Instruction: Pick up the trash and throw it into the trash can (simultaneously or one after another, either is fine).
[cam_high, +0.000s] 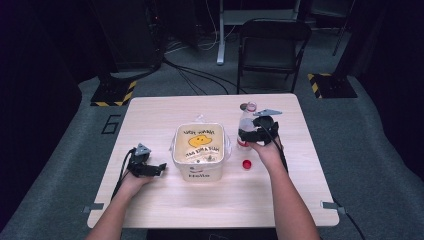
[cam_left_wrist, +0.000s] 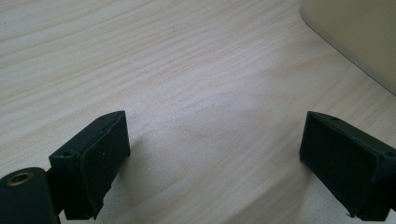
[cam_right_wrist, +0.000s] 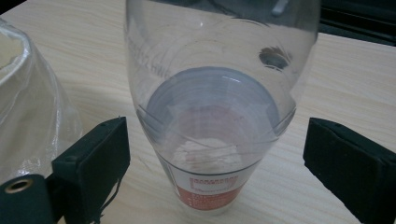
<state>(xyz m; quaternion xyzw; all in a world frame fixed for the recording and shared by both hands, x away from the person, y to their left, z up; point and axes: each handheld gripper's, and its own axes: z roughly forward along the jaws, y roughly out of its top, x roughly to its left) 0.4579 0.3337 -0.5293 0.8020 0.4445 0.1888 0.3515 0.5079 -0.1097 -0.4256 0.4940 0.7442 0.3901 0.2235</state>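
I had the left claw (cam_high: 159, 167) resting low on the counter (cam_high: 150, 112), its jaws apart with only bare wood between them and open room out to the counter's left edge. Just to its right stood the tub (cam_high: 198, 150), close to the claw tips but not touching, its corner at the upper right of the left gripper view. Right of the tub lay a red cap (cam_high: 246, 163) on the wood, near my right hand. The bottle (cam_high: 245, 127) stood upright, uncapped, between the right claw's (cam_high: 248, 134) jaws, which stood apart with a gap on each side of it. Beyond the bottle, I saw free counter out to the right edge.
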